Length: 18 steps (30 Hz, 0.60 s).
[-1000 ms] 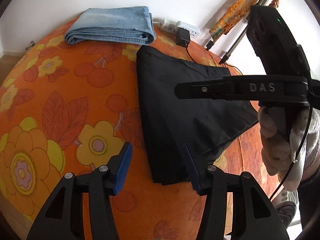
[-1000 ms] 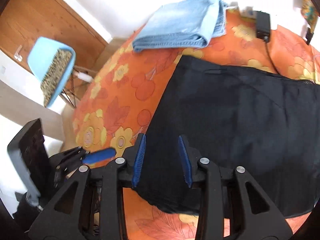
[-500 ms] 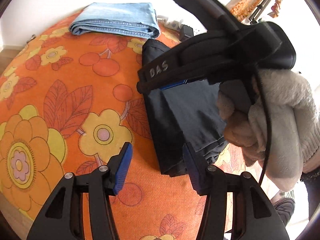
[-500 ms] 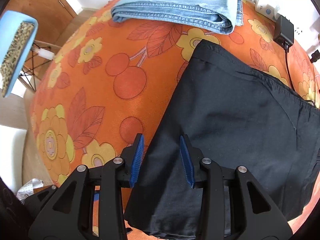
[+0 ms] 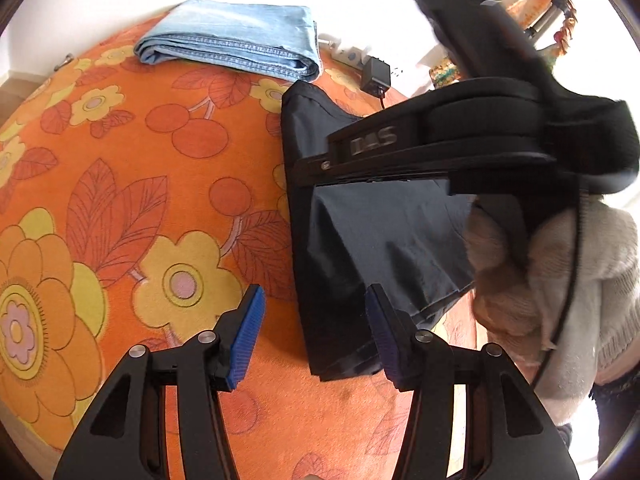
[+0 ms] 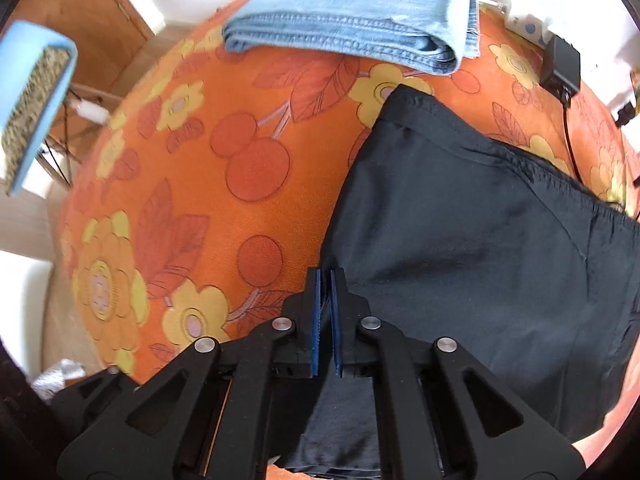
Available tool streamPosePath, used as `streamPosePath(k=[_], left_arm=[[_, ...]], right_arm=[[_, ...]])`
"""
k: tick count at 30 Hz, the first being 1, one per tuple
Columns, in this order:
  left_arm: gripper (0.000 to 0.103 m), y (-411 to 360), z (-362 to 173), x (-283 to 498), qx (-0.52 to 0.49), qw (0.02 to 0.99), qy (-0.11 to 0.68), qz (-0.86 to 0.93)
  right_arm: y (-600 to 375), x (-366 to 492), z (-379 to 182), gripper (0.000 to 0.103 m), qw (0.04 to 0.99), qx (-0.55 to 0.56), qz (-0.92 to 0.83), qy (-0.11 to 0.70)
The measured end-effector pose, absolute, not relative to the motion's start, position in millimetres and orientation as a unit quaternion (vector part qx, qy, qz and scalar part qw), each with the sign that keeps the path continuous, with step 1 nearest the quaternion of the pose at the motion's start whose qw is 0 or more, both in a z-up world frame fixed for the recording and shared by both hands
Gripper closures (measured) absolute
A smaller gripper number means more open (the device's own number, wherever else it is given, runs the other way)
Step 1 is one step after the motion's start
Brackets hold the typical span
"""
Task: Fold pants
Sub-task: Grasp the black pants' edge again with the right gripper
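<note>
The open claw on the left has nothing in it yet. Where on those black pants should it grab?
Probably the near corner of the black pants, where stacked layers end in a free edge. The open left claw sits just before it, so come in low from the near side. The right claw already pinches the left edge.

Pants (image 5: pixel 360 220) lie on the cloth (image 5: pixel 160 208), jeans (image 5: pixel 236 46) behind them.

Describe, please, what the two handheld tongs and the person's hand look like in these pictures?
Both tongs are matte black plastic with triangular cut-outs, silver pivot screws and ribbed blue pads. The left tongs show this plainly. The right tongs carry raised "DAS" lettering, a green indicator light and a thin black cable. The right hand wears a fuzzy cream glove, with a white knitted sleeve.
</note>
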<state>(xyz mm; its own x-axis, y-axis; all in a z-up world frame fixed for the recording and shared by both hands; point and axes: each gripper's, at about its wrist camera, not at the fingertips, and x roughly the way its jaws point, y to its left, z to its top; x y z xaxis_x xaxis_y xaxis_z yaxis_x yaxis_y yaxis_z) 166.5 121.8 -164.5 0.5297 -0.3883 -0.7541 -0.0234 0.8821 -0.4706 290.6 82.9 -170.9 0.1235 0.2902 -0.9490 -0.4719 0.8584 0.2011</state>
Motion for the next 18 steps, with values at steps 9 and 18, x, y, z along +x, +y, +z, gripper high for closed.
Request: streamPosePath(k=[9,18], left_arm=[[0.044,98,-165,192,-0.224,0.851,0.463,-0.106],[0.094,76,-144,198,-0.19,0.875,0.428,-0.121]], right_arm=[[48,298,-134,0.1,0.763,-0.001,0.279,0.584],[32,302,-122,0.1,0.773,0.038,0.301,0.558]])
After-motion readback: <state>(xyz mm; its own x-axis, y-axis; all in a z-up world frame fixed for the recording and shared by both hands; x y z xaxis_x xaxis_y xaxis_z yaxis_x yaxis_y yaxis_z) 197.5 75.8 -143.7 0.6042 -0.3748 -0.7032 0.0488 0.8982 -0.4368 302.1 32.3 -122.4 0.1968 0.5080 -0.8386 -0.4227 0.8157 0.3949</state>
